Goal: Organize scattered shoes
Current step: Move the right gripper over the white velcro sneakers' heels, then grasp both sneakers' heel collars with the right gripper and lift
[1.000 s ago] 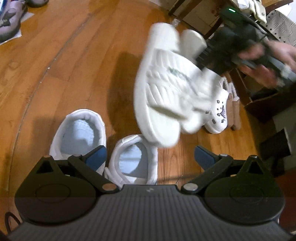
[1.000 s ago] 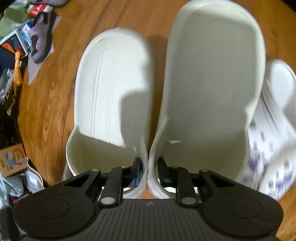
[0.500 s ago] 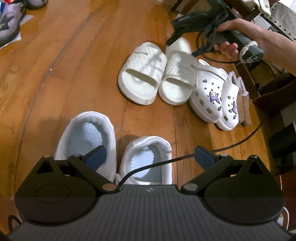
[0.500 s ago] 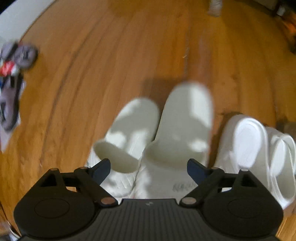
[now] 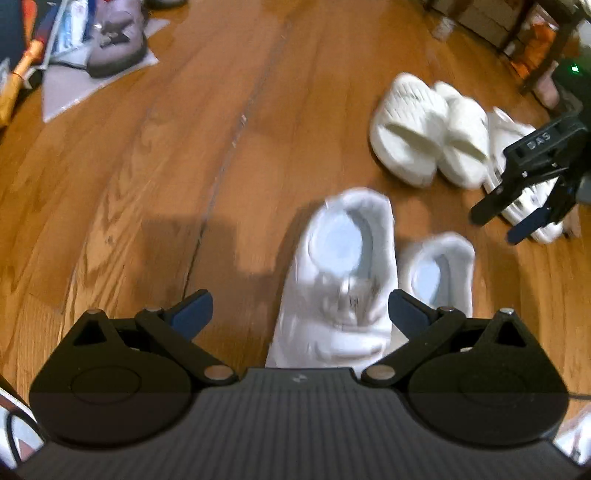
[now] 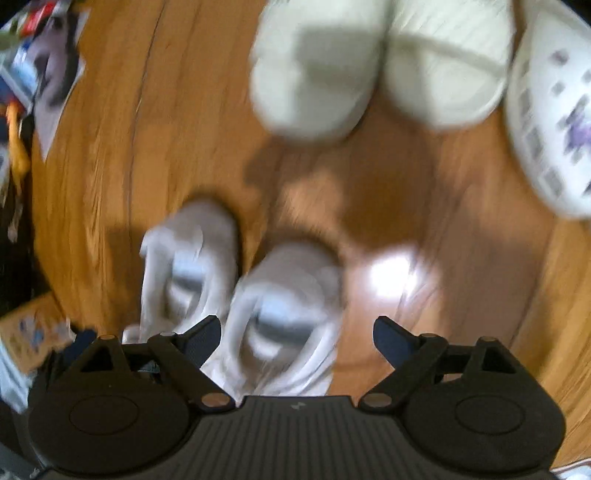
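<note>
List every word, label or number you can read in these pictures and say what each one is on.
"DAS" – on the black arm of the right gripper, seen from the left wrist; the letters are small and the reading is uncertain.
Dark lettering on the strap of the left cream slide – too blurred to read.
Print on the papers and packets at the floor's far left – too blurred to read.
Right wrist view – nothing readable; all motion-blurred.
</note>
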Tool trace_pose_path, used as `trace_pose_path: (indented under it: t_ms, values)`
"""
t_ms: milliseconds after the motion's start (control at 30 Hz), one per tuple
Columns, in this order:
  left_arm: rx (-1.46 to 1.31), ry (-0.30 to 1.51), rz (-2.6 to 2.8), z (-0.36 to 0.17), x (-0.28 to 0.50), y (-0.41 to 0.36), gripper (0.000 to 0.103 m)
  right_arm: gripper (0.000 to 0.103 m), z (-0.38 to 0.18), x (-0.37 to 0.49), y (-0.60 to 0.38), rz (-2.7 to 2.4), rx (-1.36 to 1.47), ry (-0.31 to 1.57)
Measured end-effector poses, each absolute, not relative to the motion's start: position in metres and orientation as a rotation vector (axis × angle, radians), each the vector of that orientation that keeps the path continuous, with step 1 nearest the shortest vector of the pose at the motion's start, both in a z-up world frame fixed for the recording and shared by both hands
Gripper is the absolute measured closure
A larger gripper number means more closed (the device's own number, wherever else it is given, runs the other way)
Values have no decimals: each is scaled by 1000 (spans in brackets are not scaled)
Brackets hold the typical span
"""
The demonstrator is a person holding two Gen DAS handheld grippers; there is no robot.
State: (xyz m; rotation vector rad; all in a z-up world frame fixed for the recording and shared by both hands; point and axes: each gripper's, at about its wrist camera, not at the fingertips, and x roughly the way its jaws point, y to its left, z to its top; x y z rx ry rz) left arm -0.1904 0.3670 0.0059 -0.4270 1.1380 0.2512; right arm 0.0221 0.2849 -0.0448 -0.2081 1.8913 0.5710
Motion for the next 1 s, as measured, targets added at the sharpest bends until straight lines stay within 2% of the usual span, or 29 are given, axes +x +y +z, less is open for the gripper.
trace_pose_path:
  t_ms: [200, 300, 600, 1000]
  values:
    - [-222, 1195, 150, 5, -199, 331, 0, 12, -62, 9, 308, 607, -151, 1922]
    - [-164, 1182, 129, 8, -200, 320, 0, 12, -39, 21, 313, 634, -142, 1930]
    - [-128, 1189, 89, 5, -195, 309, 0, 12, -35, 40, 312, 600, -96, 1875]
    - [-211, 1161, 25, -3, -186, 314, 0, 10, -71, 42, 321, 524, 5, 1945]
